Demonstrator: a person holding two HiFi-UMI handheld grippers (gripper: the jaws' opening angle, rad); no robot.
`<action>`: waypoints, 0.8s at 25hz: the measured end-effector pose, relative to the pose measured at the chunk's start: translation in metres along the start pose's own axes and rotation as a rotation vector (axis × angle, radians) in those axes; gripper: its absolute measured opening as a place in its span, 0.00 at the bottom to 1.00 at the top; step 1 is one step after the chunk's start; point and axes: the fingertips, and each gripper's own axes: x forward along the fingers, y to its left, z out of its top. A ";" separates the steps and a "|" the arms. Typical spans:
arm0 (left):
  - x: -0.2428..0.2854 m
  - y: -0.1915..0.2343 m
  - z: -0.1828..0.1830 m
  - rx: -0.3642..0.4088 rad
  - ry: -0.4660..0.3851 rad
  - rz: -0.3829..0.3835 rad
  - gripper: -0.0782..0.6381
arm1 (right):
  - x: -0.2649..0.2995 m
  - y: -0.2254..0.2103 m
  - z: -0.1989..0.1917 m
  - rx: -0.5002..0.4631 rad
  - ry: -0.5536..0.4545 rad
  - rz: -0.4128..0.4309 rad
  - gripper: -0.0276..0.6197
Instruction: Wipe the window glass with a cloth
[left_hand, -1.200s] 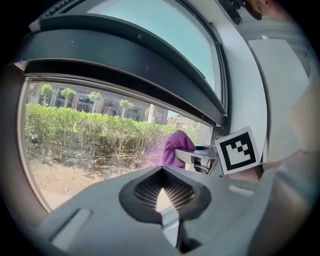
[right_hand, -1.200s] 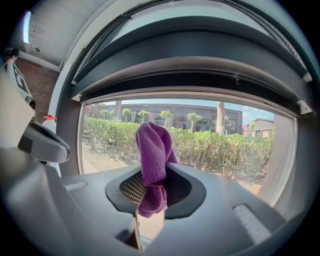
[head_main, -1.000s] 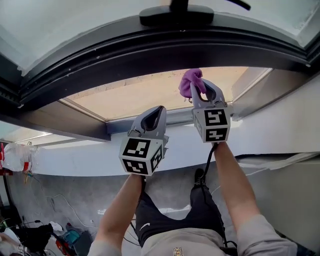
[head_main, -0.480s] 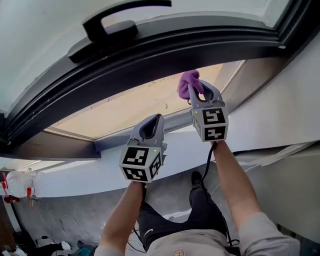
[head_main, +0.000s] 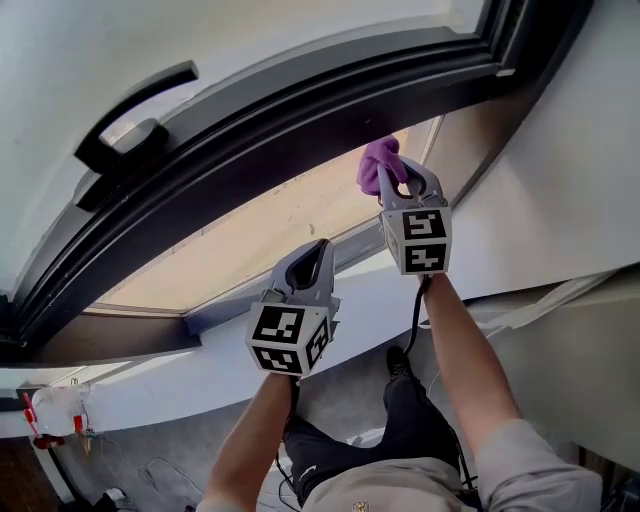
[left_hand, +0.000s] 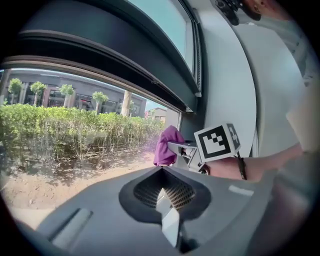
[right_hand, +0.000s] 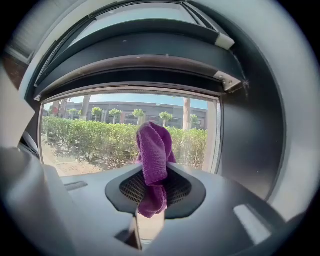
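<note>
One wide pane of window glass (head_main: 260, 220) fills the middle of the head view, with sandy ground behind it. A thick dark window frame (head_main: 300, 110) curves above the pane, carrying a black handle (head_main: 135, 110) at upper left. A pale wall (head_main: 560, 200) borders the pane on the right.

Two arms reach up from below. The left hand-held gripper (head_main: 312, 255) is held low near the pane's bottom edge. Its jaws are pressed together with nothing between them, as the left gripper view (left_hand: 165, 200) shows. The right hand-held gripper (head_main: 400, 175) is raised higher, near the pane's upper right corner, and pinches a purple cloth (head_main: 378, 165).

In the right gripper view the cloth (right_hand: 152, 150) stands up bunched from between the jaws, its tail hanging below them, in front of the glass. Whether it touches the glass cannot be told. The frame's right upright lies close beside the cloth. Clear pane stretches far to the left, with a green hedge (right_hand: 95, 137) outside.
</note>
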 end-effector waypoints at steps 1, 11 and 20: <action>0.005 -0.006 0.002 0.007 0.002 -0.013 0.11 | 0.000 -0.008 -0.001 0.008 0.001 -0.017 0.18; 0.034 -0.046 0.001 0.039 0.042 -0.102 0.11 | 0.001 -0.076 -0.009 0.103 0.005 -0.215 0.18; 0.034 -0.039 -0.008 0.052 0.064 -0.105 0.11 | 0.007 -0.098 -0.020 0.132 0.027 -0.406 0.19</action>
